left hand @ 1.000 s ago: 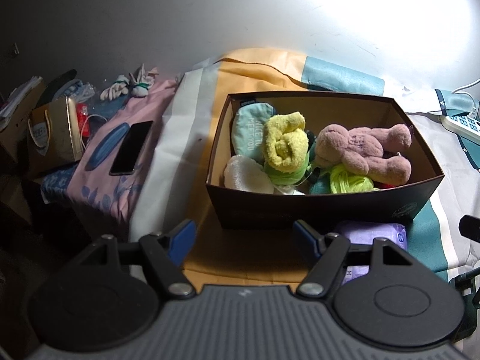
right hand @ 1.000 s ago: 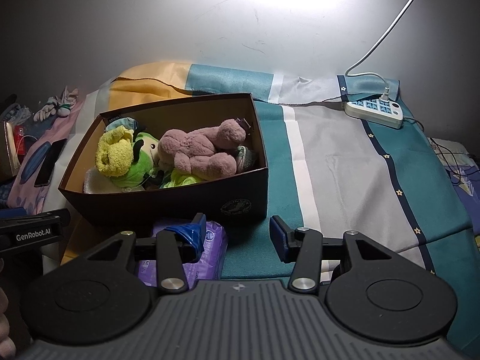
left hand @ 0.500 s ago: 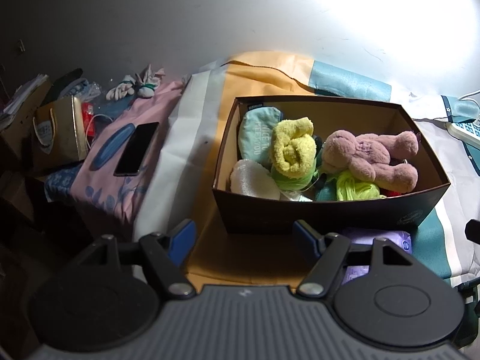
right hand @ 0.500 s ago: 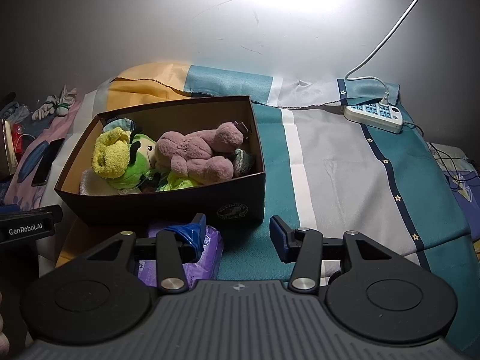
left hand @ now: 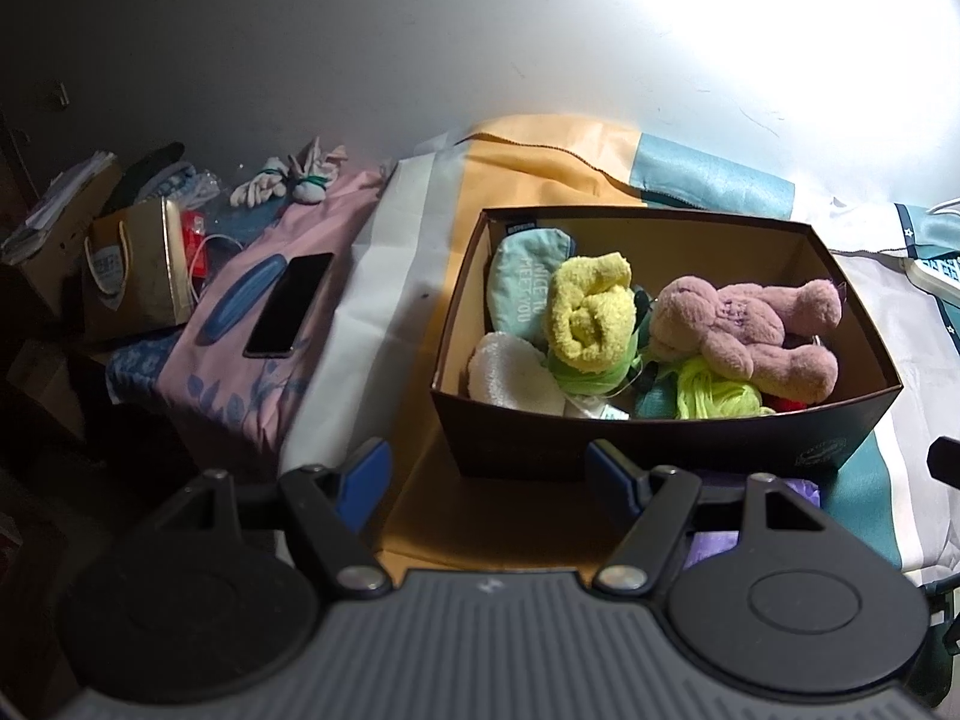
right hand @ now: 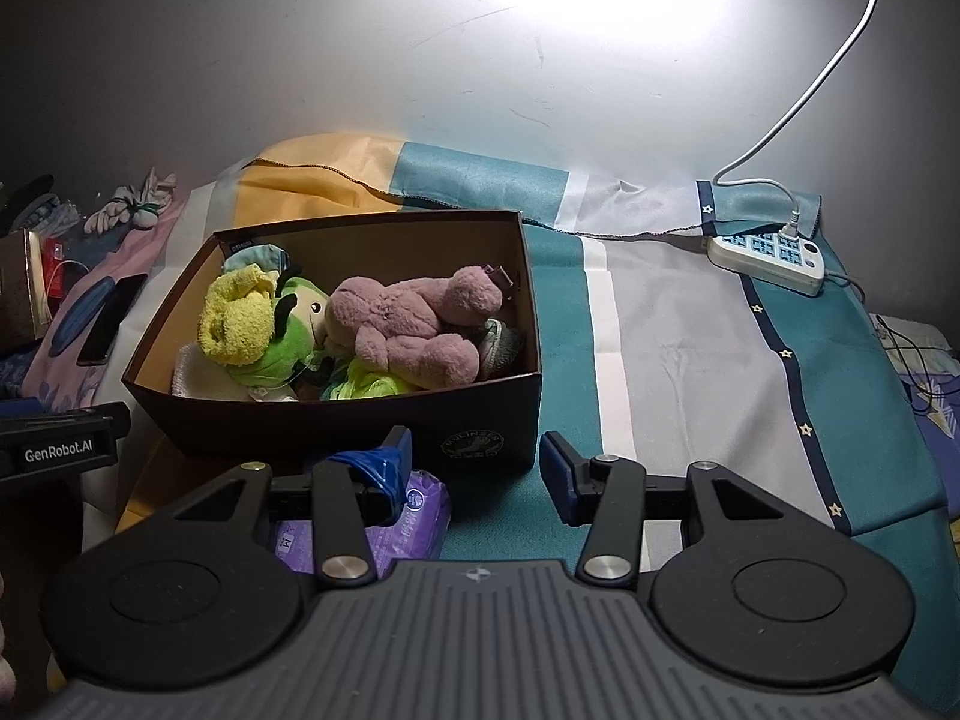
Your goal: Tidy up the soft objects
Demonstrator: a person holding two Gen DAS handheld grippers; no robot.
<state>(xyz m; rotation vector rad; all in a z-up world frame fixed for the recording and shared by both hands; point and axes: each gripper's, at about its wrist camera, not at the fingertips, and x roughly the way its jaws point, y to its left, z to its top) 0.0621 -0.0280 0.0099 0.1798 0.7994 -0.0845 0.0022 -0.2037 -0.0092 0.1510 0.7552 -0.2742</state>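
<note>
Nothing's changed in the last sec: your 2 grippers, left gripper (left hand: 483, 471) & right gripper (right hand: 474, 462), hover apart, empty. Pink plush (right hand: 414, 330) etc sit in box (right hand: 336, 420); purple pack (right hand: 414, 516) outside, prob next.

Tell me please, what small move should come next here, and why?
Probably lower the right gripper onto the purple packet in front of the dark box. The pink plush toy, yellow towel and other soft things already lie inside the box, while the packet lies outside on the bedsheet. Both grippers are open and empty; the right one is nearest.
</note>
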